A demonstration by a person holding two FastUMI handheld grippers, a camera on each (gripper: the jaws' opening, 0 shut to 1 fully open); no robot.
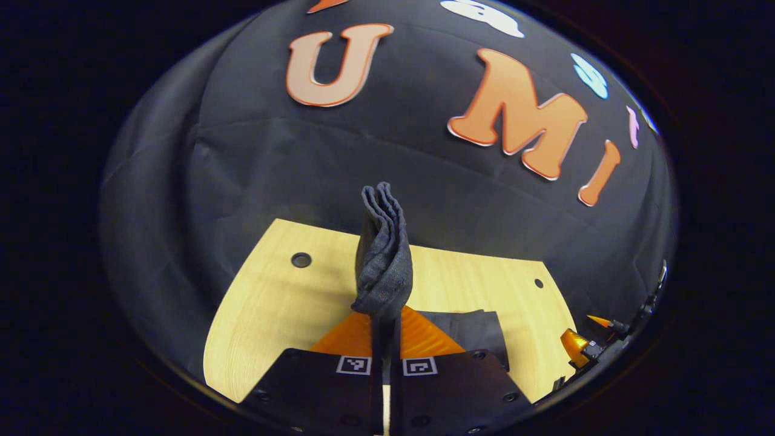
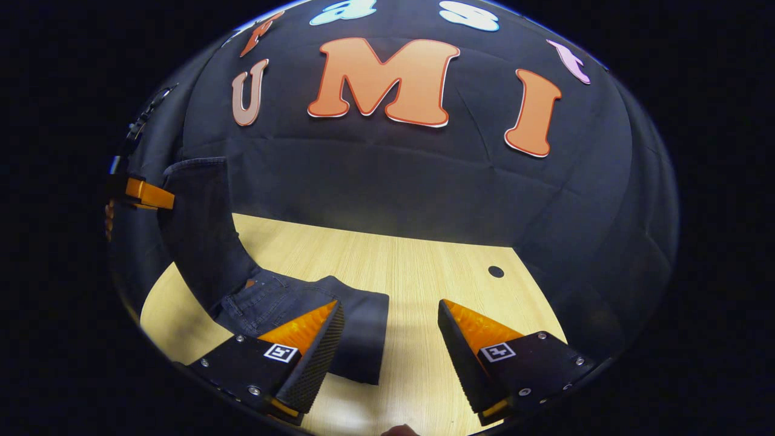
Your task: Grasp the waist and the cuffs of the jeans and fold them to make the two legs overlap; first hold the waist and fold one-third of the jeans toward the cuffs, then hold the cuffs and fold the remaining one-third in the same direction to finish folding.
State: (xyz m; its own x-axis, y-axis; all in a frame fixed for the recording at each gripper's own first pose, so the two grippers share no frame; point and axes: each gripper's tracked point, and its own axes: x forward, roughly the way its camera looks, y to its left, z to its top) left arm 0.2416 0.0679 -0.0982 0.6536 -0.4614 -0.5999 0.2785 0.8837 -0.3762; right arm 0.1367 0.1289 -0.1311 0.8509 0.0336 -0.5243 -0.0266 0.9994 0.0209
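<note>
While the light wood table [image 2: 387,266] with a small dark hole [image 2: 496,271] sits against the black cloth wall [image 2: 393,175], the dark denim jeans [image 2: 266,297] lie partly on it, one end lifted. Left gripper [image 1: 385,330] is clamped on a bunched denim edge standing upright between its fingers. Right gripper [image 2: 390,339] hangs over the table with fingers spread, touching nothing, jeans just beside its left finger [image 2: 309,345].

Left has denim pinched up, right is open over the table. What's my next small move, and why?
Probably bring the right gripper left onto the jeans edge and close. Its fingers stand apart over the table, while the left gripper alone lifts the denim.
</note>
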